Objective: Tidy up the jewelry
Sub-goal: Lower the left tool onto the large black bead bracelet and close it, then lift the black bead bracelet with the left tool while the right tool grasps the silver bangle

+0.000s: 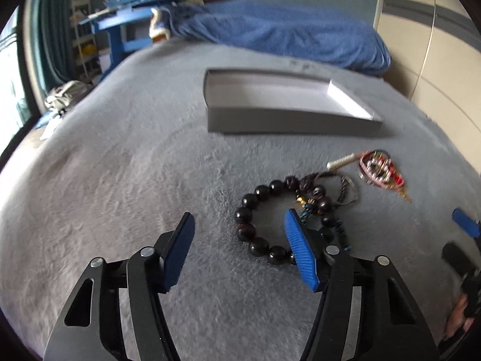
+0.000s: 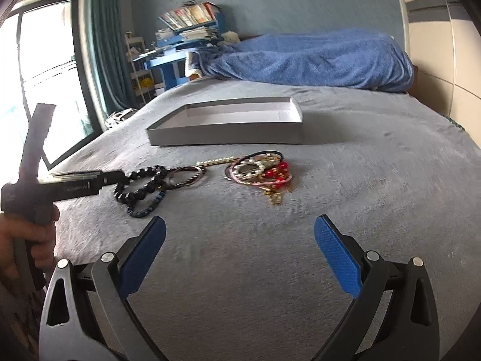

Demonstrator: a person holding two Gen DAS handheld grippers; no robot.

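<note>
A black bead bracelet (image 1: 255,225) lies on the grey bed cover, also in the right wrist view (image 2: 135,192). My left gripper (image 1: 239,219) is open just above it, its right finger (image 1: 300,249) over the bracelet's near side. Thin cord bracelets (image 1: 345,189) and a pile of red, pearl and gold jewelry (image 1: 378,171) lie to the right; the pile shows in the right wrist view (image 2: 260,170). A shallow grey box (image 1: 288,118) stands open behind them. My right gripper (image 2: 240,228) is open and empty, short of the pile.
A blue blanket (image 2: 309,60) lies at the bed's far end. A blue desk with books (image 2: 180,39) stands left of the bed, beside a curtain and window (image 2: 45,75). A wall runs along the right.
</note>
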